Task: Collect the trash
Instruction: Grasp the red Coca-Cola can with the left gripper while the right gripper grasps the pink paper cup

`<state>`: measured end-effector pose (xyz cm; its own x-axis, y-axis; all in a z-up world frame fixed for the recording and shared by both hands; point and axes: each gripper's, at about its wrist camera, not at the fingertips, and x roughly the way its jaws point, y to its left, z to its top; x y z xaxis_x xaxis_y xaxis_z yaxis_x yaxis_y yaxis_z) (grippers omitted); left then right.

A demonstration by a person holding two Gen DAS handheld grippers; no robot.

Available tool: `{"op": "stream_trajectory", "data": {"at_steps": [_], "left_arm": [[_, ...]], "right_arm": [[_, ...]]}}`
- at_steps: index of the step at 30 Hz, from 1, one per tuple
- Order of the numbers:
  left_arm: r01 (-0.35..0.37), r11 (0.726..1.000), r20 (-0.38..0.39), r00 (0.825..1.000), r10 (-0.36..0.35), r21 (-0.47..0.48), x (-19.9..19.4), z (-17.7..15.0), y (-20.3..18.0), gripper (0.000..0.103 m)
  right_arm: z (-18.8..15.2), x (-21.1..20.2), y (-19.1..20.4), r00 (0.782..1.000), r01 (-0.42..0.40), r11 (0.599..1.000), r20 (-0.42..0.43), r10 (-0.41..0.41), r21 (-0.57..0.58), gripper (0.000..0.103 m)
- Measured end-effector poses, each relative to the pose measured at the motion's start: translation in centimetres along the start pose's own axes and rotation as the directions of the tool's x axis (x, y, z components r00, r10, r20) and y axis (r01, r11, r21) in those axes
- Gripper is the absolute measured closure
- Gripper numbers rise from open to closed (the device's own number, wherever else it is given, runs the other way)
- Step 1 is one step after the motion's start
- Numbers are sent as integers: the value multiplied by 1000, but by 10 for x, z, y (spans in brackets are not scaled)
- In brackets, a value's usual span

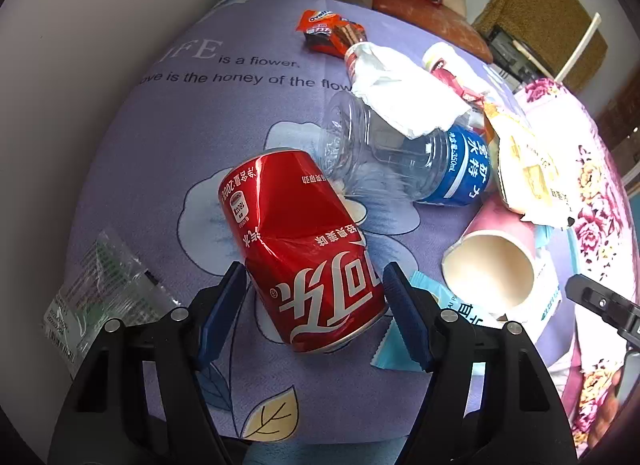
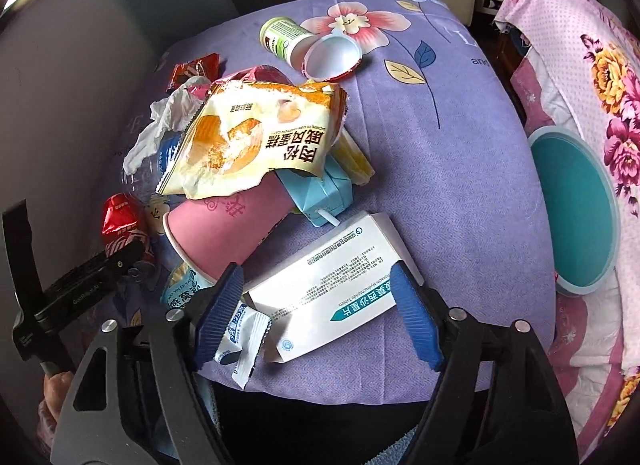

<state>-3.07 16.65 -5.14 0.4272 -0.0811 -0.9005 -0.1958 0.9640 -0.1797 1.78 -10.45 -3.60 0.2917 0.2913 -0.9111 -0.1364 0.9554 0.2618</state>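
Trash covers the "LIFE is a flower" bench cloth [image 1: 168, 137]: left gripper [image 1: 316, 297] clasps a dented Coca-Cola can [image 1: 308, 257]; right gripper [image 2: 320, 305] clasps a "Hydrochloride Tablets" box [image 2: 332, 281].

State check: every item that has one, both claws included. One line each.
red can: dented, on its side, between left claw pads
medicine box: flap open, flat, between right claw pads
pink cup: tipped over
clear bottle: lying
yogurt pot: lid peeled
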Motion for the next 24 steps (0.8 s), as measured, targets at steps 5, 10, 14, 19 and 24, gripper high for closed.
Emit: {"op": "stream_trajectory", "data": {"at_steps": [5,10,14,19,24], "left_arm": [[48,997,-7,999,-49,-67,2,10,14,29],[67,987,-49,996,-75,-147,13,20,29,21],[64,981,-57,995,-76,-183,22,27,37,21],[27,995,-51,998,-32,-93,27,32,25,22],[34,999,-40,999,-35,-43,25,29,22,29]], "right_arm": [[11,13,11,995,-76,995,-52,79,66,39],[28,29,34,991,-102,992,-74,107,78,33],[37,45,42,990,-100,991,-95,108,92,30],[48,61,54,986,-110,988,-112,122,106,24],[47,82,60,967,-180,973,-155,202,145,22]]}}
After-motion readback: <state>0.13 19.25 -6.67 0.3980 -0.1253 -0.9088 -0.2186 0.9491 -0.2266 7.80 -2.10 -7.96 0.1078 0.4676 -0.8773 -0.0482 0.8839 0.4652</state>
